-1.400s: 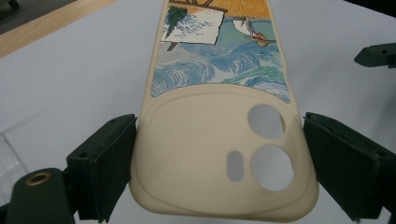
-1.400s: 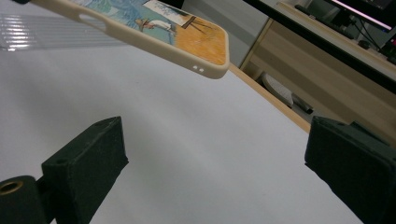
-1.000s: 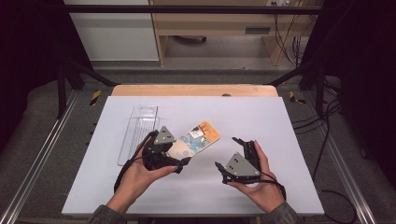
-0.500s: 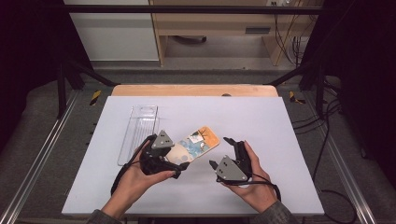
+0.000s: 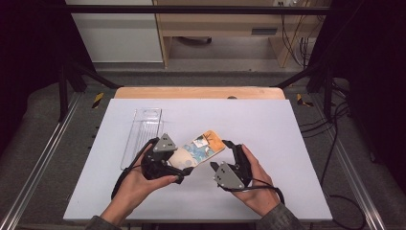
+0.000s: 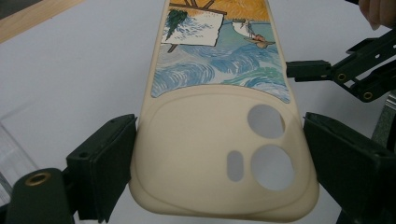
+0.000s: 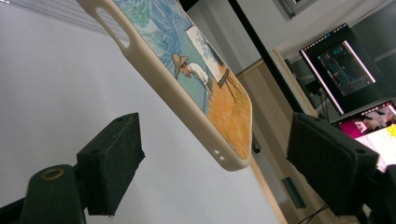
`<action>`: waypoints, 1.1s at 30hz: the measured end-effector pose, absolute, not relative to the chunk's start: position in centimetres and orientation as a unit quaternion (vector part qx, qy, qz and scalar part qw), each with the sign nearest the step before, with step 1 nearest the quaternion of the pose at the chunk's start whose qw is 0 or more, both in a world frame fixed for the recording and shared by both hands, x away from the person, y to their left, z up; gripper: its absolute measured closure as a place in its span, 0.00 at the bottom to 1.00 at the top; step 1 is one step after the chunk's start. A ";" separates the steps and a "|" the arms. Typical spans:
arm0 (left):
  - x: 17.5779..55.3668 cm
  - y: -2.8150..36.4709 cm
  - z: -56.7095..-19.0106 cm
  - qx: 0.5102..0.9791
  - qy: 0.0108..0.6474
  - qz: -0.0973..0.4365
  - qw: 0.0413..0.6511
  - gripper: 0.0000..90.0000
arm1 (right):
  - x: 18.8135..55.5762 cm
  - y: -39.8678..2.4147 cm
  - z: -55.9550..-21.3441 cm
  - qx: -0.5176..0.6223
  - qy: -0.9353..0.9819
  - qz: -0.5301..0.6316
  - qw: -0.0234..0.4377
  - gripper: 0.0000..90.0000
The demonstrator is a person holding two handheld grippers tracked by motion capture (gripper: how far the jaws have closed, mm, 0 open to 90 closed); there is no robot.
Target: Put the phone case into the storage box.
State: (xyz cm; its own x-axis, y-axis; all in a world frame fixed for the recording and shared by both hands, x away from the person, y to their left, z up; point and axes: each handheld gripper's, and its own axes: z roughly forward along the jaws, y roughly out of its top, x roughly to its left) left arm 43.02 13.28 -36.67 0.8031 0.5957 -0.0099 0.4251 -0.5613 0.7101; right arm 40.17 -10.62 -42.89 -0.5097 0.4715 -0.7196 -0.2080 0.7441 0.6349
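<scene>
A cream phone case (image 5: 201, 146) with a painted scene of a field and a painter is held just above the white table. My left gripper (image 5: 181, 160) is shut on its camera-hole end, and in the left gripper view both pads press the sides of the case (image 6: 215, 154). My right gripper (image 5: 220, 154) is at the case's other end. In the right gripper view its jaws (image 7: 217, 140) stand open around the orange corner of the case (image 7: 196, 70) without touching it. They have just been closing.
A clear plastic tray (image 5: 142, 134) lies on the white table (image 5: 268, 124) to the left of my left hand. A wooden strip (image 5: 201, 92) runs along the table's far edge. Monitors (image 7: 345, 60) glow beyond the table.
My right hand has moved left toward the case, so its jaws now straddle the case's far end. The left hand and the case have stayed where they were.
</scene>
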 end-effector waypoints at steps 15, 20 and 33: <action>42.8 12.7 -36.3 0.881 0.287 0.110 0.359 0.13 | 40.1 -8.5 -43.2 0.031 0.798 0.321 0.509 0.32; 42.9 12.9 -36.0 0.880 0.288 0.107 0.362 0.13 | 40.3 -7.7 -43.2 0.009 0.794 0.300 0.528 0.40; 42.8 13.0 -35.5 0.885 0.286 0.092 0.356 0.13 | 40.0 -6.4 -43.2 -0.038 0.787 0.278 0.549 0.63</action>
